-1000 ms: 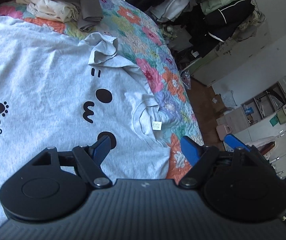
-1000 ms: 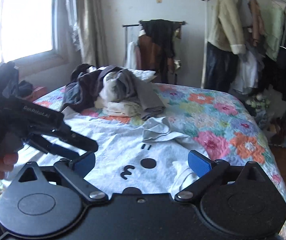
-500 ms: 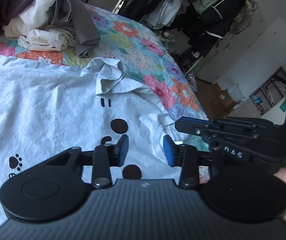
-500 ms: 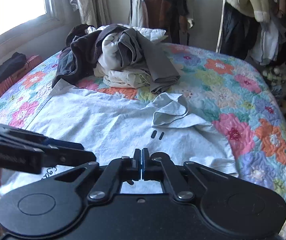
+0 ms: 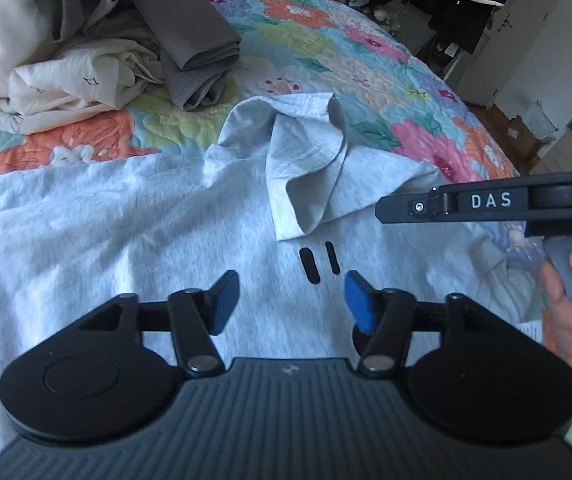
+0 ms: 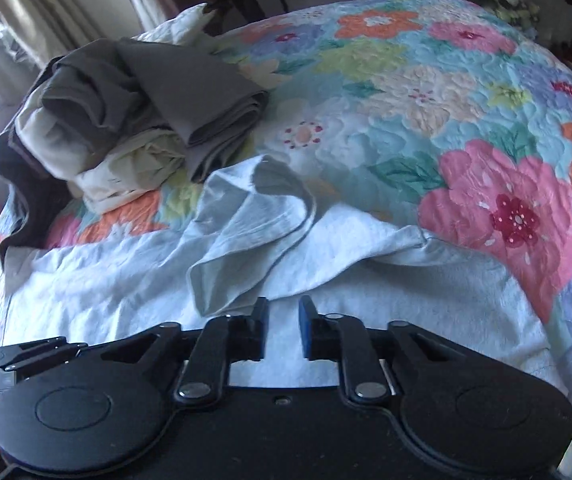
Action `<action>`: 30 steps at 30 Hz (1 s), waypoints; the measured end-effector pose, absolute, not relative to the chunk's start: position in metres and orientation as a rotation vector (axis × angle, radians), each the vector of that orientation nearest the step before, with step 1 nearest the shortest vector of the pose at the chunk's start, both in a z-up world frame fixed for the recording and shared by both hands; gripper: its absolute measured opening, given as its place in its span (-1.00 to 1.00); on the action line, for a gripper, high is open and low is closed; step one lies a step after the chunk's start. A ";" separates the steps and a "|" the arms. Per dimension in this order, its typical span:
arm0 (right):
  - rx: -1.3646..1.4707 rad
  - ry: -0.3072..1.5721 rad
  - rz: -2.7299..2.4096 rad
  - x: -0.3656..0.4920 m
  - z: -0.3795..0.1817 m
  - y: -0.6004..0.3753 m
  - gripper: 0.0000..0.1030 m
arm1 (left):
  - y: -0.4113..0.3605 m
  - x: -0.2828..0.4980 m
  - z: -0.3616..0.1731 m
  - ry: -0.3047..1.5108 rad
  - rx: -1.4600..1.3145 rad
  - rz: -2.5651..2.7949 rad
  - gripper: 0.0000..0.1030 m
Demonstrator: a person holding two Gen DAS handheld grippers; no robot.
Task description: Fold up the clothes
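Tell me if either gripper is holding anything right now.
Nothing is held. The left gripper and right gripper are both open above the grey T-shirt.

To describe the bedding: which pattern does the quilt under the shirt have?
The quilt has big multicoloured flowers, clearest in the right wrist view.

Pale grey shirt (image 5: 126, 216), floral quilt (image 5: 326, 40)

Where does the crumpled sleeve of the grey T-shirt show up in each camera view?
Left wrist: crumpled sleeve sits centre, above the open left gripper.
Right wrist: sleeve sits left of centre, just above the right gripper.
Shared landmark: folded dark grey cloth.
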State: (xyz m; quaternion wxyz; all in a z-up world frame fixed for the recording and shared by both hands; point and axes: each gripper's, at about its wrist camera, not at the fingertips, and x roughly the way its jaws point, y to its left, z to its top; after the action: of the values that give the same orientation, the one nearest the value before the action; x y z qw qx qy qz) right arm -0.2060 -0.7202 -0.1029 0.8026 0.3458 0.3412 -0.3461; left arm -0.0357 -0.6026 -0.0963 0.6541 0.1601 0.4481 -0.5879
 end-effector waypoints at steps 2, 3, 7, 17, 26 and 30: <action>0.748 0.717 -0.763 -0.204 -0.113 -0.729 -0.10 | -0.622 -0.028 -0.107 1.051 0.330 -1.314 0.51; 0.750 0.709 -0.764 -0.203 -0.116 -0.733 -0.09 | -0.631 -0.023 -0.111 1.063 0.313 -1.300 0.51; 0.740 0.695 -0.766 -0.192 -0.129 -0.748 -0.05 | -0.665 -0.009 -0.117 1.067 0.273 -1.356 -0.47; 0.588 0.564 -0.953 -0.183 -0.104 -0.799 -0.96 | -0.746 0.030 -0.074 1.097 -0.164 -1.412 -0.75; 0.800 0.492 -1.010 -0.218 -0.114 -0.824 -0.03 | -0.724 0.055 -0.078 0.975 -0.185 -1.384 0.57; 0.836 0.421 -1.078 -0.238 -0.108 -0.826 0.11 | -0.721 0.058 -0.099 0.949 0.036 -1.329 0.58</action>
State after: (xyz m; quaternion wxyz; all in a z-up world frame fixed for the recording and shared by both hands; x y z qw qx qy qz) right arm -0.2380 -0.8258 -0.1080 0.7558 0.3836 0.1932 -0.4943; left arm 0.0582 -0.7206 -0.0995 0.6845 0.0159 0.4236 -0.5931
